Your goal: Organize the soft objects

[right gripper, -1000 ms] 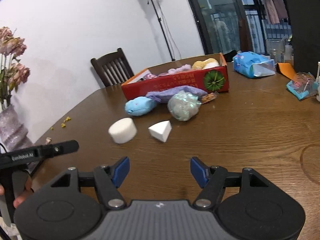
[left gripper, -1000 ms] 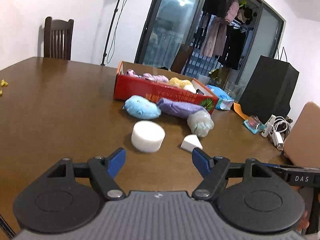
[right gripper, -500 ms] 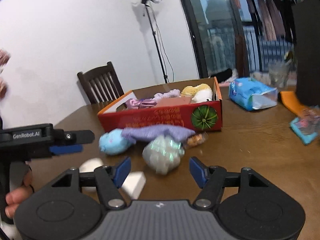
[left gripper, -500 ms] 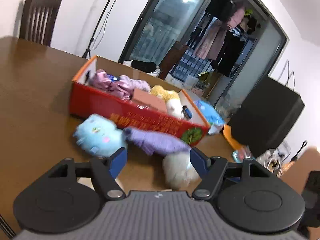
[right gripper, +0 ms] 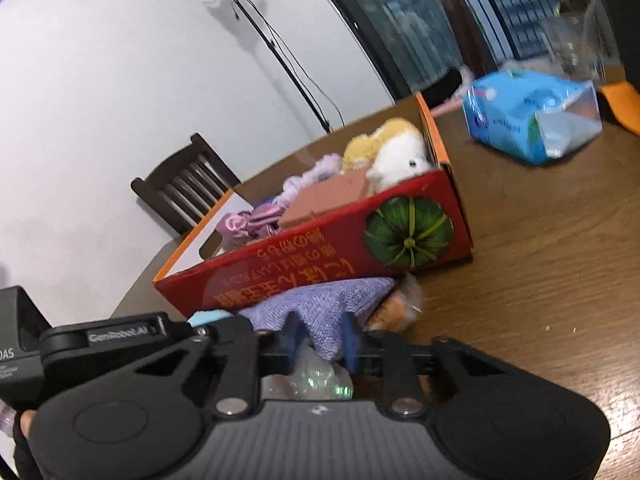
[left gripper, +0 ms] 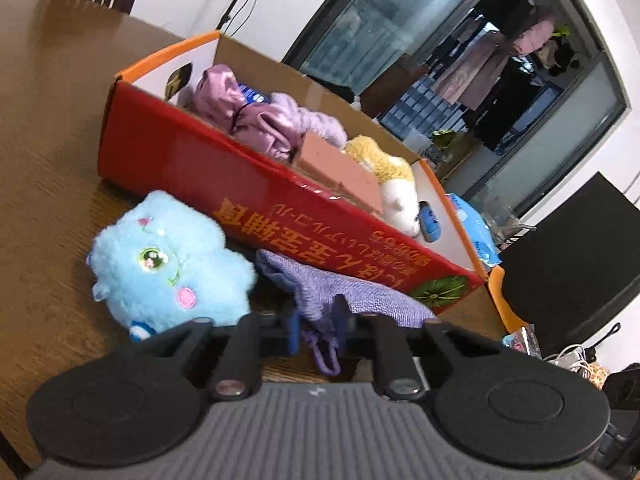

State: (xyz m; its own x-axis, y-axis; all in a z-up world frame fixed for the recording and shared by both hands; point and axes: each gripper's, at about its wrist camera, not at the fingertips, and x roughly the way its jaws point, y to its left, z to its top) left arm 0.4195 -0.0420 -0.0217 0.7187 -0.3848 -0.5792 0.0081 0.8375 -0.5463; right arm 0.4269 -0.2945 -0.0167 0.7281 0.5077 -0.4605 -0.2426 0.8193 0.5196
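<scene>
A: So, what does the left tool (left gripper: 316,330) have?

B: Its blue pads have just been closing, and now they pinch a fold of the purple knit pouch (left gripper: 344,298), near the drawstring end. The pouch lies on the tabletop (left gripper: 48,152) against the front wall of the red box (left gripper: 224,176).

A: And the right tool (right gripper: 322,338)?

B: Same story: its jaws have just been closing and now clamp the other end of that purple pouch (right gripper: 328,300). In its view the box (right gripper: 320,268) stands at about twelve o'clock from the pads, with the green pumpkin print toward one o'clock.

A: What lies around the pouch?

B: In the left view a blue plush toy (left gripper: 168,268) sits at ten o'clock from the pads, touching the box front. In the right view a shiny clear-wrapped ball (right gripper: 312,380) lies just under the tool, and an orange wrapped thing (right gripper: 394,308) peeks out at two o'clock.

A: Inside the box?

B: Pink satin scrunchies (left gripper: 236,112), a brown block (left gripper: 336,170) and a yellow-and-white plush (left gripper: 388,184). A blue tissue pack (right gripper: 528,116) lies well apart on the tabletop.
</scene>
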